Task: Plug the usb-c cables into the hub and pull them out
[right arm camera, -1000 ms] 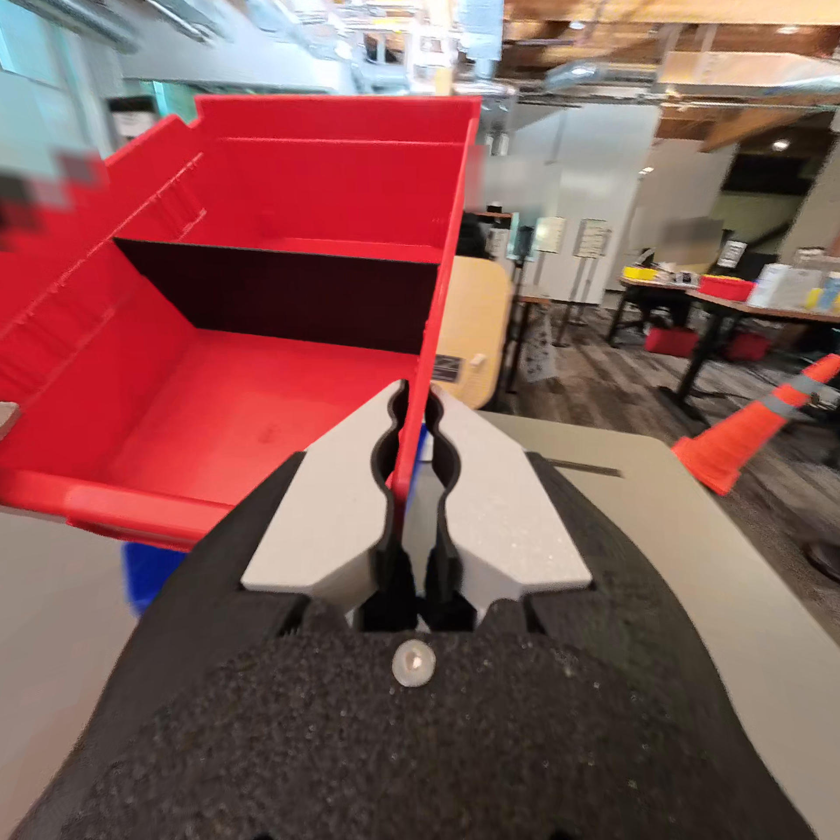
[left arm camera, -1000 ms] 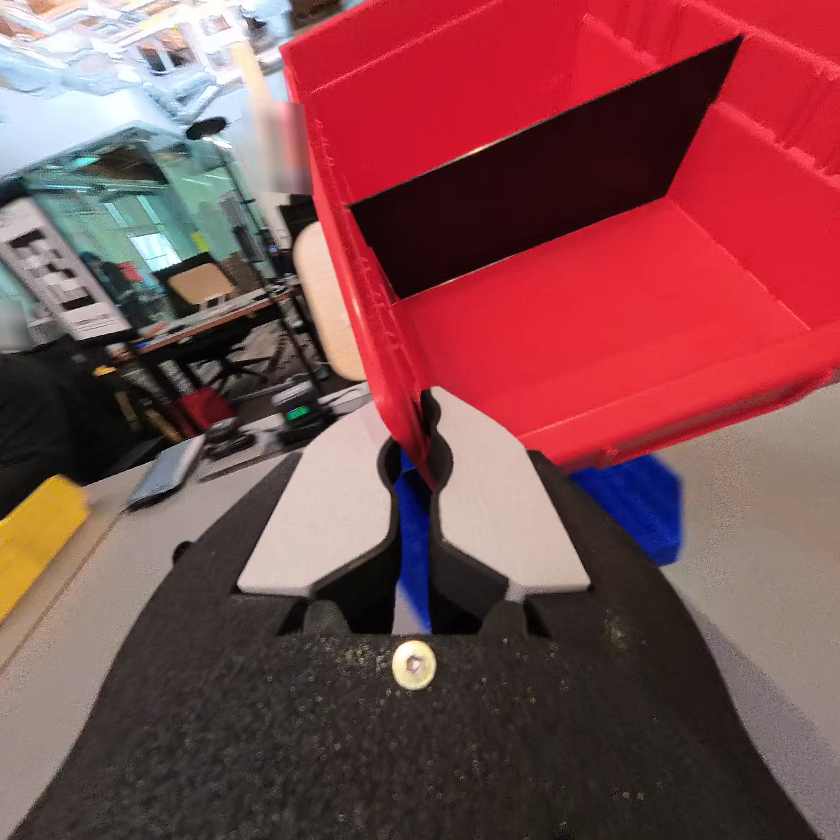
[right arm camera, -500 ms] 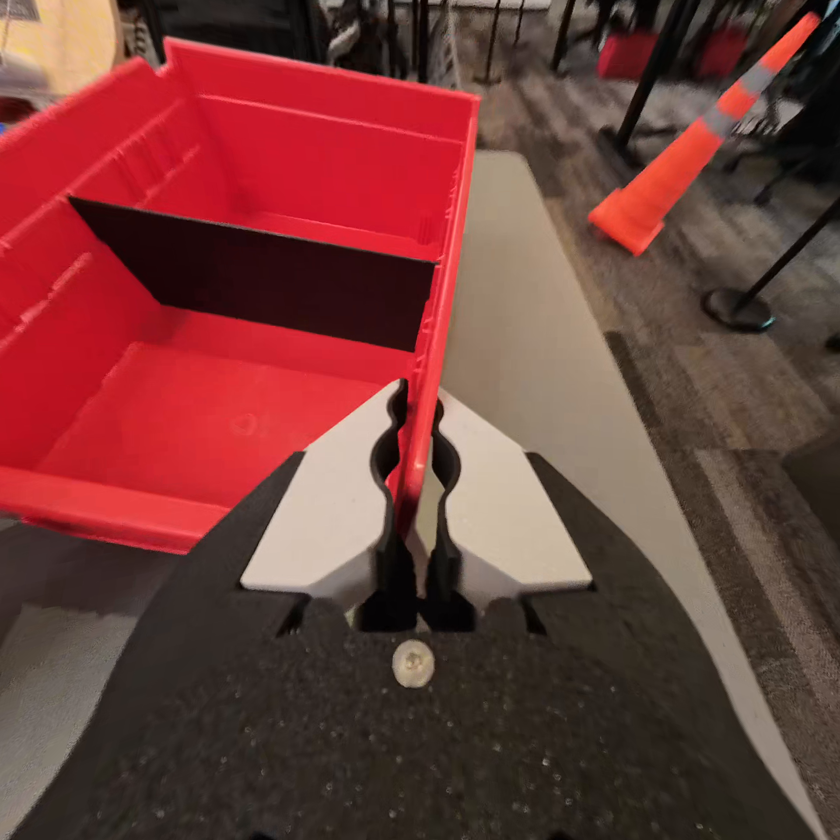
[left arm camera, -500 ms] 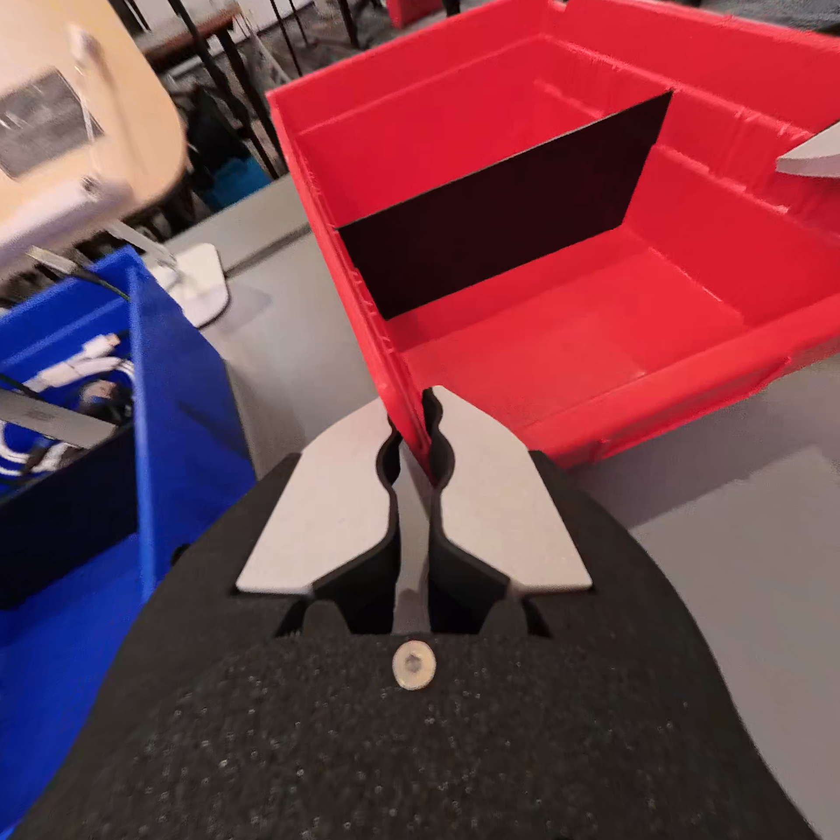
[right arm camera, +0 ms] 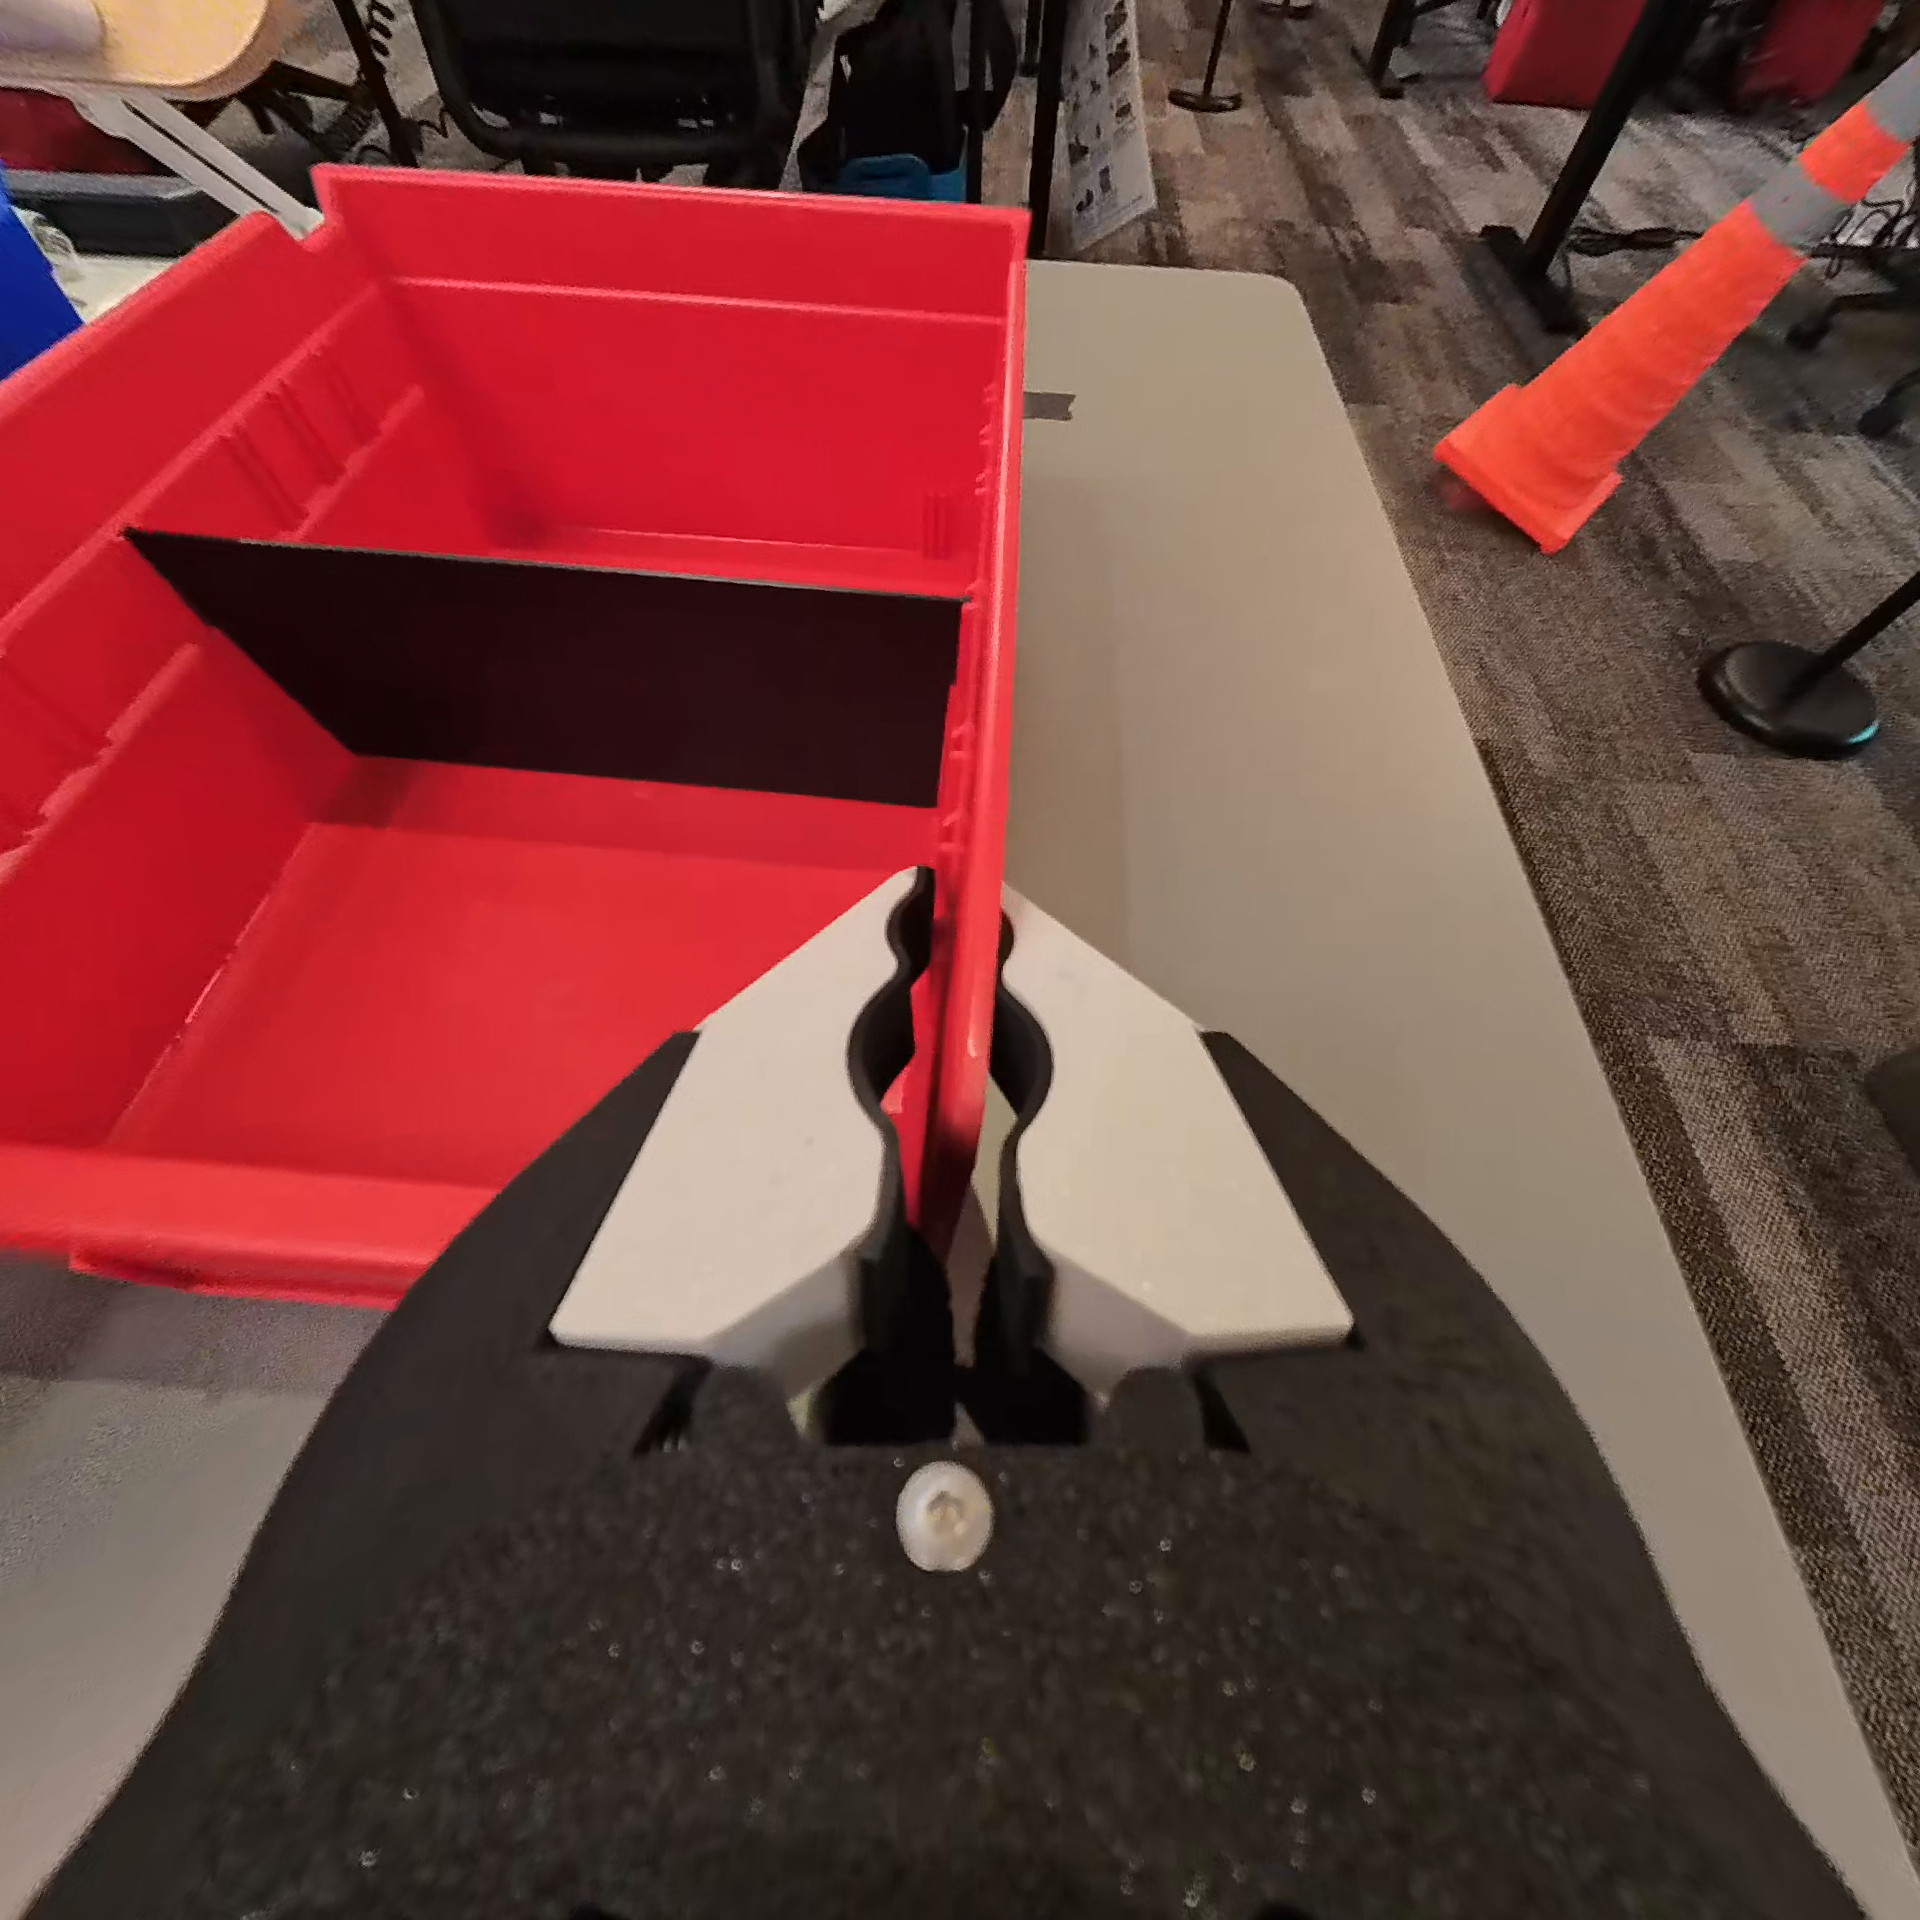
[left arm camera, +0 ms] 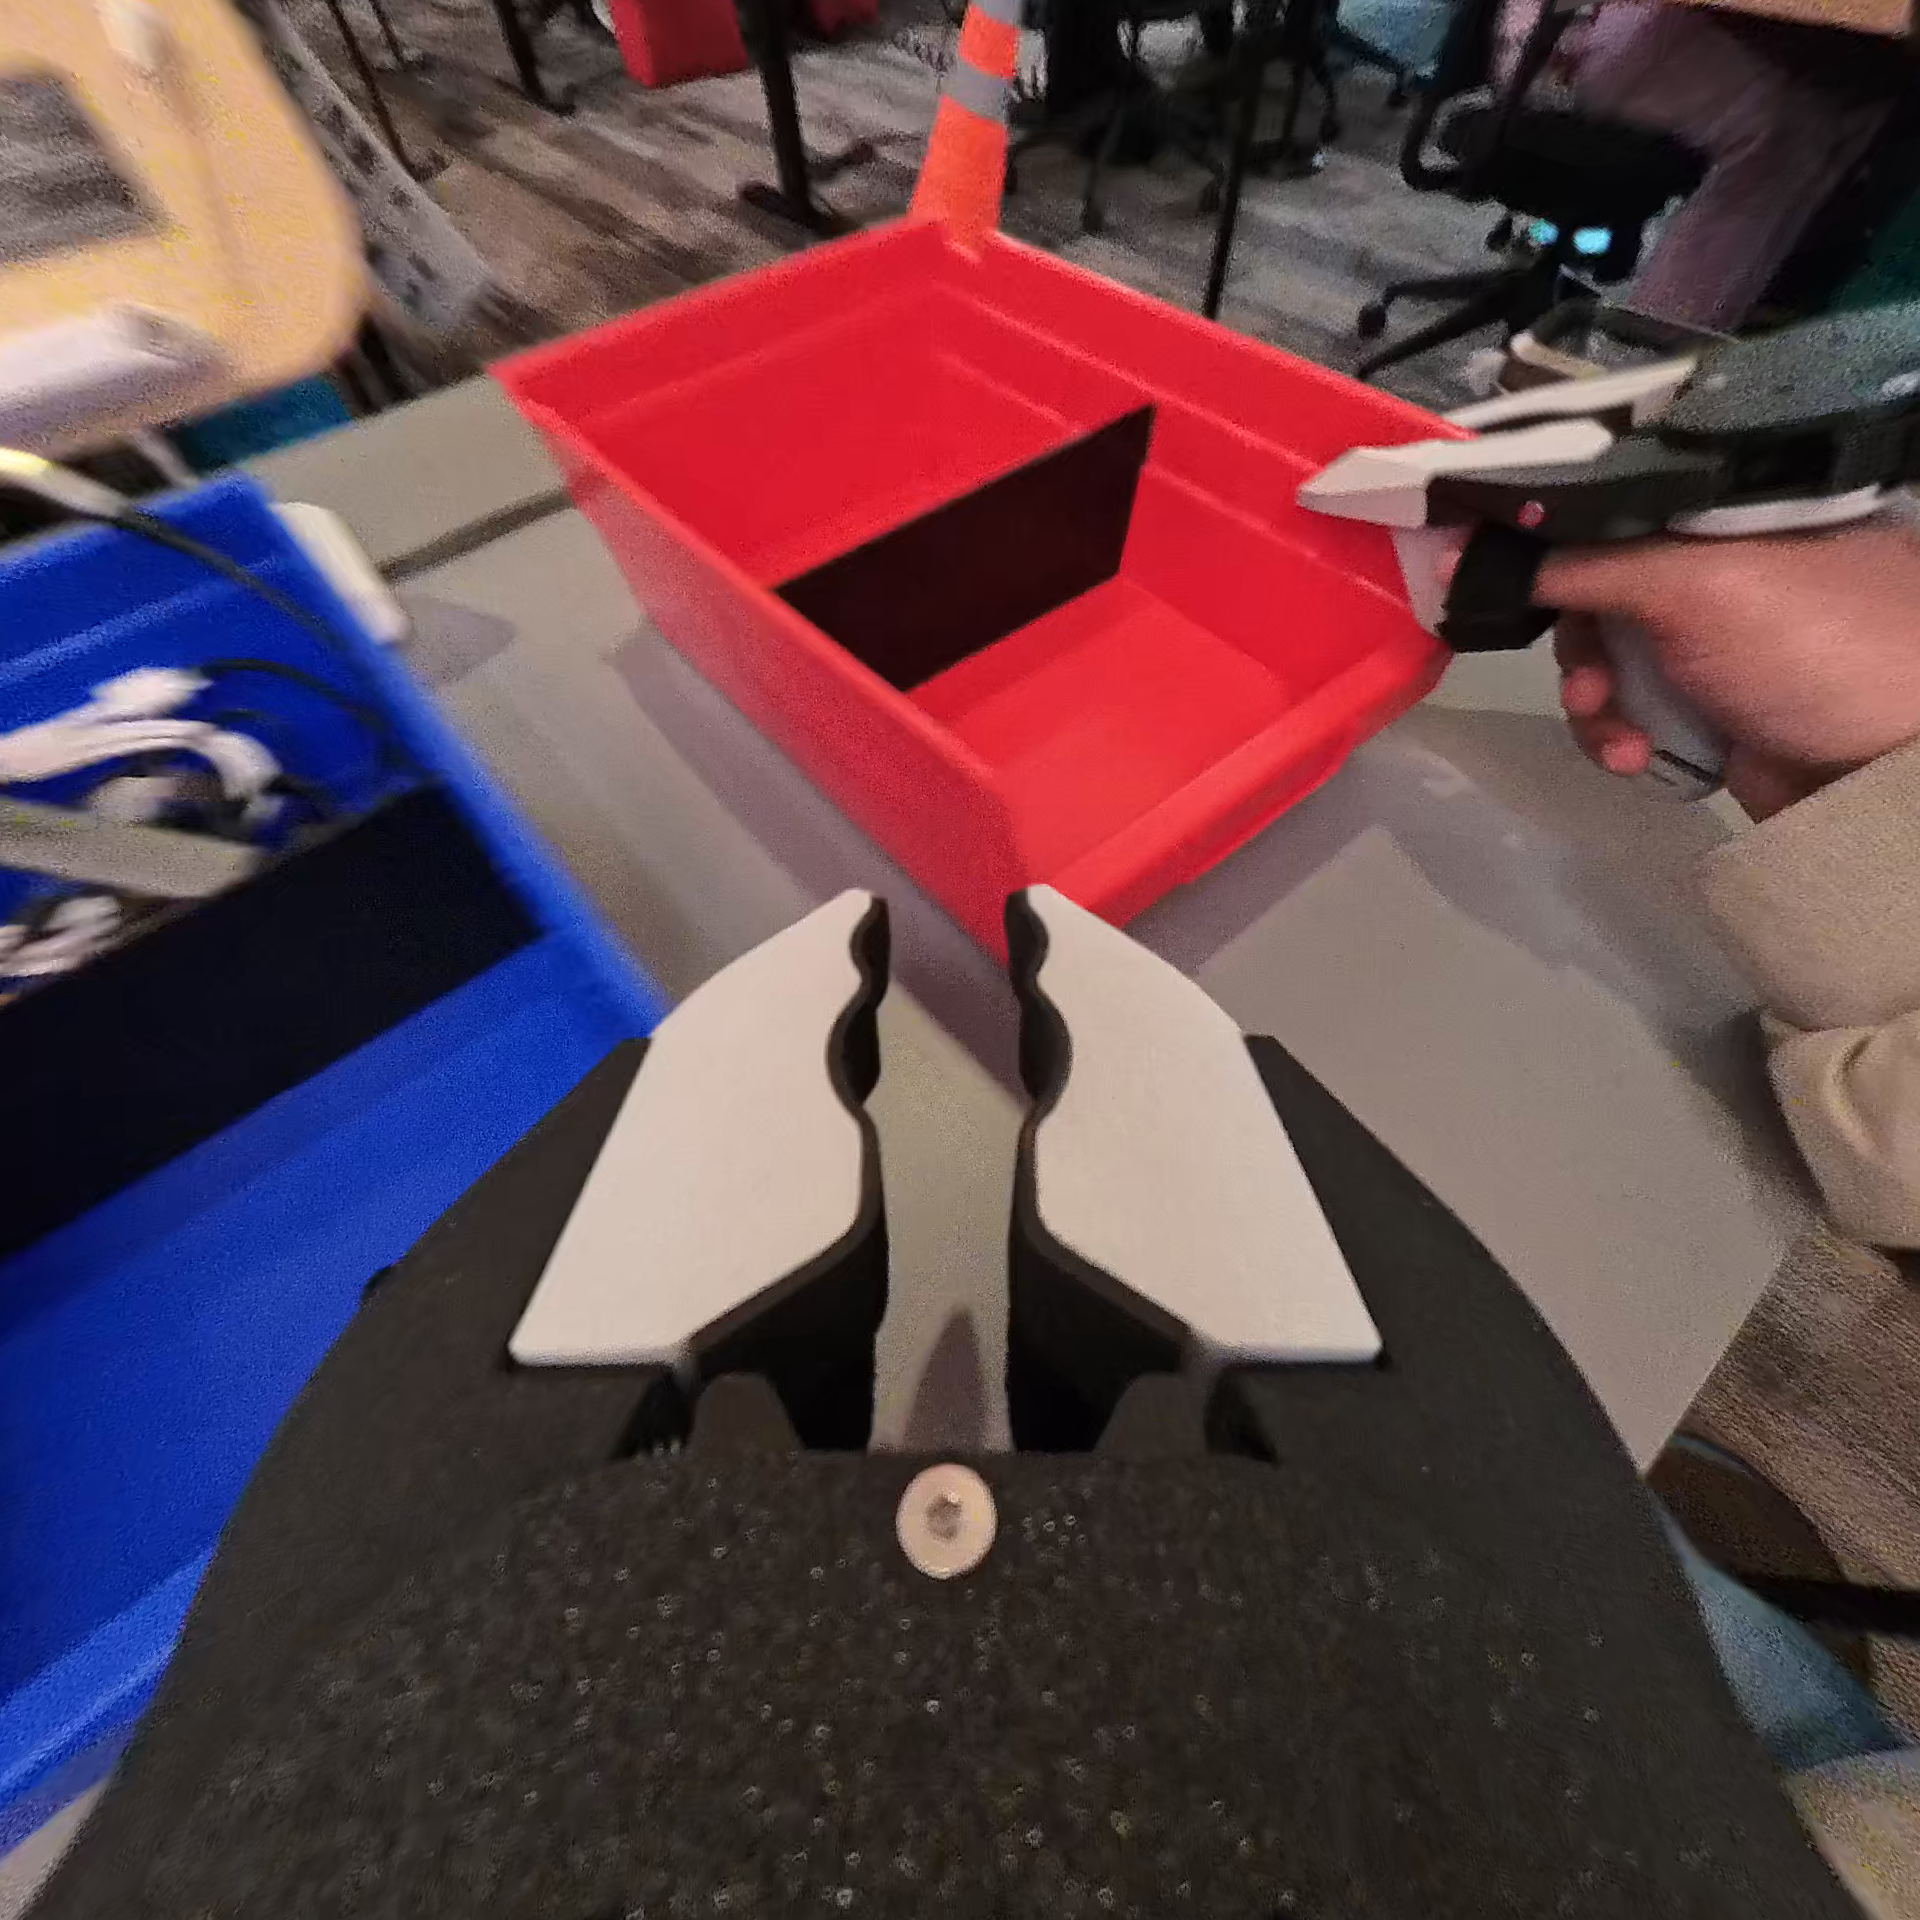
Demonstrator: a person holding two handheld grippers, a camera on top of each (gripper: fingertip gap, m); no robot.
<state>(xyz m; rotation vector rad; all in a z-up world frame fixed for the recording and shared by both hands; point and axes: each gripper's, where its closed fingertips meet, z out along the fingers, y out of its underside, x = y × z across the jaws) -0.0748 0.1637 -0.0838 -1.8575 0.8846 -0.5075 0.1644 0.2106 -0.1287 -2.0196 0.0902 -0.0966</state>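
Observation:
A red bin [left arm camera: 883, 748] with a black divider [left arm camera: 966, 551] rests on the grey table [left arm camera: 1403, 987]; both its compartments are empty. My left gripper [left arm camera: 945, 914] is open and empty, just short of the bin's near corner. My right gripper [right arm camera: 961, 894] is shut on the red bin's right wall [right arm camera: 987, 623] near the front corner; it also shows in the left wrist view [left arm camera: 1382, 462], held by a hand [left arm camera: 1714, 665]. A blue bin [left arm camera: 260, 1195] at the left holds white cables [left arm camera: 156, 727], which are blurred. I cannot make out a hub.
An orange traffic cone [right arm camera: 1621, 384] and a black stand base [right arm camera: 1787, 707] are on the carpet right of the table [right arm camera: 1247, 727]. The table's right edge runs close beside the red bin [right arm camera: 644, 343]. Chairs and desk legs stand beyond the table. The left gripper's tips are roughly 25 cm from the right gripper's.
The red bin came down from a raised, tilted hold onto the table. My left gripper let go of its left wall, opened and drew back. My right gripper still holds the right wall.

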